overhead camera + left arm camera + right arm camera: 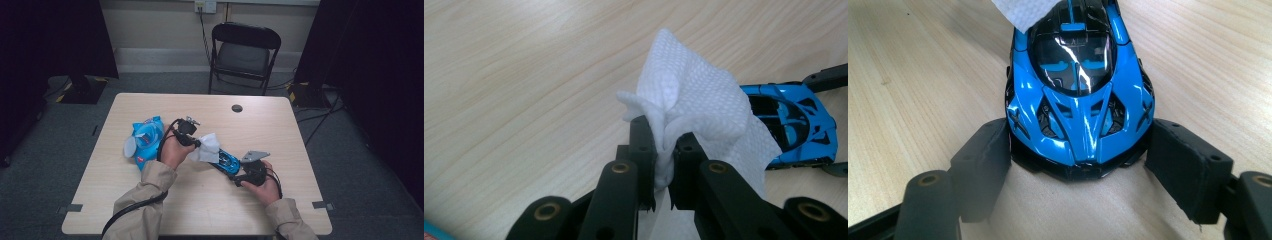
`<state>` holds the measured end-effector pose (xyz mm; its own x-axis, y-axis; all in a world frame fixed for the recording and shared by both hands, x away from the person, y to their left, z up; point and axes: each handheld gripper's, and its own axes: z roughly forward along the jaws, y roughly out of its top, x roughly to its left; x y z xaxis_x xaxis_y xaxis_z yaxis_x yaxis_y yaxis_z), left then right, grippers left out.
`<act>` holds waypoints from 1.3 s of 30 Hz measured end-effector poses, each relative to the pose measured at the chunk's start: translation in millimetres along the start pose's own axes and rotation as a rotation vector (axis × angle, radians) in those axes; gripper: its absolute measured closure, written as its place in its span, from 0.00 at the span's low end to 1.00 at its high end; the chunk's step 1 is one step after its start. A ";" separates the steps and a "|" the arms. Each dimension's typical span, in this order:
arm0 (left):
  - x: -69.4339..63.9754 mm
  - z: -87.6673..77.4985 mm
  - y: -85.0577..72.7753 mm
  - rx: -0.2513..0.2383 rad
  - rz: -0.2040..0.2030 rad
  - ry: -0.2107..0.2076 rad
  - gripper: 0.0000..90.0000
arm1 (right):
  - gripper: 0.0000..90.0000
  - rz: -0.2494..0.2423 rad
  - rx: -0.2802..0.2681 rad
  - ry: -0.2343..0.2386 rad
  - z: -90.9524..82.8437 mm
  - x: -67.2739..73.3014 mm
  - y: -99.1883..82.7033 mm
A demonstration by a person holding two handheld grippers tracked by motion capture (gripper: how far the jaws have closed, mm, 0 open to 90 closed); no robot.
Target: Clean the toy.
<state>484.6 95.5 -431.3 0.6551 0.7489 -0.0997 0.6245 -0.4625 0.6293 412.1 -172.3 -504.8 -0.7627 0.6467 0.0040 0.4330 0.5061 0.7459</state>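
Left gripper clamped tight on a bunched white wipe, jaws nearly together with the wipe pinched between them and fanning out above. Wipe draped against one end of the blue toy car, covering that end in the left gripper view.

Right gripper gripping the car at its other end, jaws spread wide and pressed on either side of the body, pads touching the flanks. Car flat on the wooden surface, wheels down as far as can be told. A corner of the wipe overlapping the far end of the roof in the right gripper view.

From the high view: car lying mid-surface, slanted between the two hands, wipe at its upper-left end, left gripper just beside it, right gripper at the lower-right end. Blue pack lying just left of the left hand, touching or nearly so, hard to say. Small dark round hole near the far edge, well apart from everything. Black folding chair behind the surface.
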 end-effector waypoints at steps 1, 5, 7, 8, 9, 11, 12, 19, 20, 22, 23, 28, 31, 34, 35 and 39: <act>0.1 -1.6 -0.1 -0.004 -0.004 0.003 0.93 | 0.28 0.000 0.000 0.000 0.0 0.0 0.0; 2.5 -9.1 0.0 -0.015 -0.002 0.009 0.93 | 0.28 0.000 0.000 0.000 0.0 0.0 0.0; 3.7 -14.6 1.0 -0.026 -0.005 0.012 0.93 | 0.28 0.000 0.000 0.000 0.0 0.0 0.0; 4.0 -16.4 1.5 -0.032 -0.006 0.015 0.93 | 0.28 0.000 0.000 0.000 0.0 0.0 0.0; 4.1 -19.8 2.5 -0.037 -0.009 0.009 0.93 | 0.28 0.000 0.000 0.000 0.0 0.0 0.0; 3.3 -25.3 4.7 -0.049 -0.007 -0.002 0.93 | 0.28 0.000 0.000 0.000 0.0 0.0 0.0; 2.2 -27.1 5.6 -0.055 -0.007 -0.003 0.93 | 0.28 0.000 0.000 0.000 0.0 0.0 0.0; -19.9 -41.1 18.4 -0.103 0.041 -0.059 0.93 | 0.28 -0.001 -0.002 -0.002 0.1 -0.1 0.0; -22.8 -41.4 19.6 -0.104 0.048 -0.064 0.93 | 0.28 -0.001 -0.002 -0.001 0.1 0.0 0.0; -31.2 -40.6 22.0 -0.112 0.054 -0.094 0.92 | 0.28 -0.001 -0.002 -0.002 0.1 0.0 0.0; -36.2 -39.5 23.3 -0.120 0.056 -0.115 0.93 | 0.28 -0.001 -0.002 -0.002 0.1 0.0 0.0; -57.3 -31.6 27.3 -0.127 0.088 -0.175 0.93 | 0.28 0.000 -0.002 -0.001 0.1 0.0 0.0; -69.0 -25.4 28.5 -0.125 0.094 -0.207 0.93 | 0.28 0.000 -0.002 -0.001 0.1 0.0 0.0; -79.1 -19.3 29.6 -0.120 0.104 -0.239 0.93 | 0.28 -0.003 -0.004 -0.002 0.2 -0.2 0.1; -82.4 -17.1 29.8 -0.117 0.110 -0.247 0.92 | 0.28 -0.002 -0.004 -0.002 0.1 -0.2 0.1; -92.0 -8.1 28.0 -0.101 0.109 -0.279 0.92 | 0.28 -0.001 -0.003 -0.001 0.1 -0.1 0.1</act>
<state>438.4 17.4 -398.2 0.8159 0.5322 -0.2261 0.5080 -0.4730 0.7198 412.3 -172.2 -504.8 -0.7626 0.6469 0.0030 0.4311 0.5048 0.7479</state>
